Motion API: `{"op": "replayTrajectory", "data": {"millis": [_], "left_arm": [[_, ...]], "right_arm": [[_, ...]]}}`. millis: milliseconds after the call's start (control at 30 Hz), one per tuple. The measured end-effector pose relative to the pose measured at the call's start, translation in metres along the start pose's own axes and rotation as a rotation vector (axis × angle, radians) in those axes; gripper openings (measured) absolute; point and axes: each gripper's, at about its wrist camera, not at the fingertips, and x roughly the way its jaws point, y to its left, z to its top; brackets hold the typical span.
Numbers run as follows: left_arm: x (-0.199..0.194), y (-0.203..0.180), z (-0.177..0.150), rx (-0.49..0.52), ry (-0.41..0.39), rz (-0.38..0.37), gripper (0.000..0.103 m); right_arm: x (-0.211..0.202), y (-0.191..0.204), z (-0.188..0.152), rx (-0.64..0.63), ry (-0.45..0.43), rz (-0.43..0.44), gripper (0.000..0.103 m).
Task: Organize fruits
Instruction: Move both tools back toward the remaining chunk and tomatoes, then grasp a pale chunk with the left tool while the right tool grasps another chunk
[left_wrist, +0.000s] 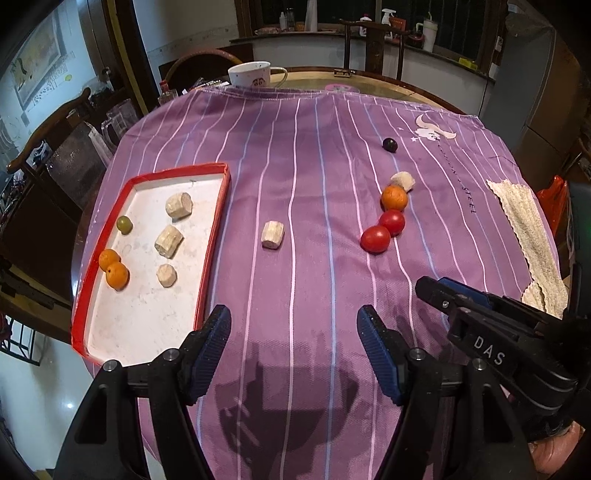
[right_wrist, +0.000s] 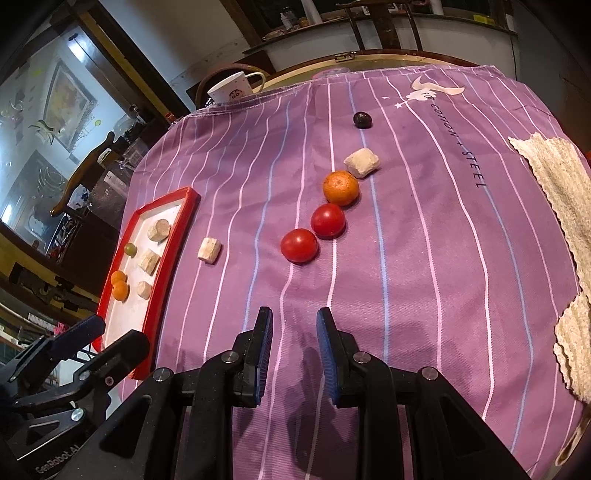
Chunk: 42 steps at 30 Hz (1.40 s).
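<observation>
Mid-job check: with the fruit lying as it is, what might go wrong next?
The two tomatoes and the orange touch in a row, so grabbing one may roll the others. The dark grape sits far off, a long reach. The tray has a low red rim; round fruit dropped there might roll.

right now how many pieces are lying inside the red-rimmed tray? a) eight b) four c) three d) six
d: the tray holds three pale chunks, two small oranges and one green grape, six in all.
</observation>
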Motion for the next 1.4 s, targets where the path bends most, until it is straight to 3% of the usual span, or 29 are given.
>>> {"op": "replayTrajectory", "data": {"millis": [400, 733, 933, 1167, 1400], "left_arm": [[0.017, 0.004, 0.002, -0.011, 0.040, -0.019, 0.070], [0.046, 0.040, -0.008, -0.150, 0.048, -0.174, 0.070], [0.054, 0.054, -0.008, -0.200, 0.032, -0.240, 0.070], [0.075, 0.068, 0.026, -0.188, 0.029, -0.180, 0.070], [0.111, 0.068, 0.052, -0.188, 0.059, -0.239, 0.070]], "right_arm": [[0.005, -0.008, 0.005, 0.010, 0.004, -0.020, 0.027], [0.010, -0.043, 0.037, 0.053, 0.000, -0.071, 0.027], [0.017, -0.063, 0.074, 0.076, 0.003, -0.032, 0.027], [0.038, -0.080, 0.114, 0.140, 0.026, 0.091, 0.027], [0.066, -0.080, 0.152, 0.131, 0.045, 0.088, 0.027]]}}
